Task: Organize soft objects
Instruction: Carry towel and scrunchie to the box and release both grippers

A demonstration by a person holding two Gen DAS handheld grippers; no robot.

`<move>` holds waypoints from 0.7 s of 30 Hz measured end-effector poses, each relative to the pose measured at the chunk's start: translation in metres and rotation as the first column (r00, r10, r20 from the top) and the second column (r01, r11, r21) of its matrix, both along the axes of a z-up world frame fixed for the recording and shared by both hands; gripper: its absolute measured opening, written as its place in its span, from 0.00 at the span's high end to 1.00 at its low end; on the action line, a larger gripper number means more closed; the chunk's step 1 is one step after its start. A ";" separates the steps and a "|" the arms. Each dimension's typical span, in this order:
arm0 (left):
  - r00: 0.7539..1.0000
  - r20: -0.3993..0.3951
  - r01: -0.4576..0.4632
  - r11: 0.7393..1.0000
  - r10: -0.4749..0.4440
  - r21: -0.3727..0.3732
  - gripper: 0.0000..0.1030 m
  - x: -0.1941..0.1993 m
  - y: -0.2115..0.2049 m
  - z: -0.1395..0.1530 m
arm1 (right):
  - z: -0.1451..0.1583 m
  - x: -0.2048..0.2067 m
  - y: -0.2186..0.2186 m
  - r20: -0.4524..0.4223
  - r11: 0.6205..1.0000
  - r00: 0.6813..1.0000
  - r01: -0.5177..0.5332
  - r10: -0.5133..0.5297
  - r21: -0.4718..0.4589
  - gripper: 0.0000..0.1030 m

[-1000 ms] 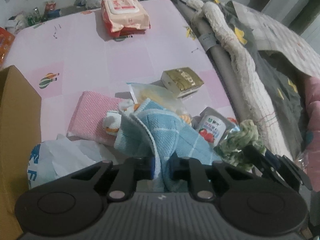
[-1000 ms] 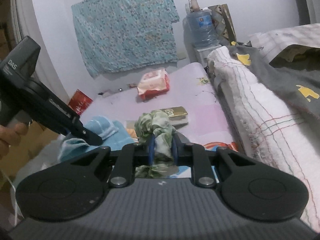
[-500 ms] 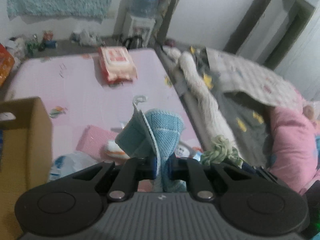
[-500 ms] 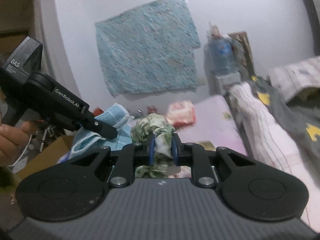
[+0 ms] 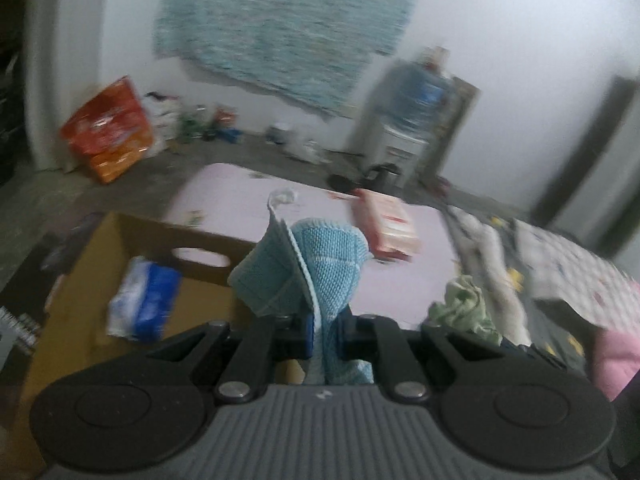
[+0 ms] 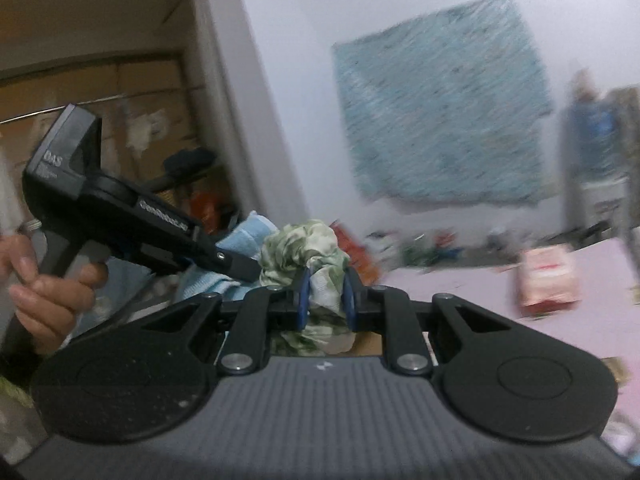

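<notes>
My left gripper (image 5: 323, 332) is shut on a blue checked towel (image 5: 316, 264) and holds it in the air above the near edge of an open cardboard box (image 5: 132, 248). My right gripper (image 6: 325, 300) is shut on a green and white patterned cloth (image 6: 304, 248), also lifted. That cloth shows at the right of the left wrist view (image 5: 464, 308). The left gripper with its towel (image 6: 240, 236) shows at the left of the right wrist view, held by a hand (image 6: 44, 292).
A blue and white plastic packet (image 5: 144, 304) lies inside the box. A pink mat (image 5: 256, 192) carries a red and white wipes pack (image 5: 390, 224). Bedding (image 5: 560, 264) lies to the right. An orange bag (image 5: 108, 132) and a water dispenser (image 5: 416, 120) stand by the far wall.
Both grippers have lifted their cloths off the pink mat and swung left. The cardboard box now lies below the left gripper. Both views are blurred by the motion.
</notes>
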State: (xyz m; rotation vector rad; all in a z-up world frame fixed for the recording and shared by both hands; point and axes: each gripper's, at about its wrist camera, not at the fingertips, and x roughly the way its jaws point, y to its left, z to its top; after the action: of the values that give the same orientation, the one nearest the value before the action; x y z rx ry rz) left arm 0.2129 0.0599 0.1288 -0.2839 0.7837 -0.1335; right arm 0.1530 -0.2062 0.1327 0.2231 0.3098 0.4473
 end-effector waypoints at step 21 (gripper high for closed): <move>0.951 -0.271 -0.128 0.987 0.150 0.097 0.89 0.133 0.102 -0.149 | -0.093 0.236 0.207 -0.450 0.880 0.893 -0.224 0.013 -0.420 0.81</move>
State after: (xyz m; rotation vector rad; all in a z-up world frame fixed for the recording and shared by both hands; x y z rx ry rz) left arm 0.3464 0.1614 -0.0207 -0.2862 1.0416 0.0727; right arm 0.3886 0.0008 0.0402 -0.1746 0.8674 0.4320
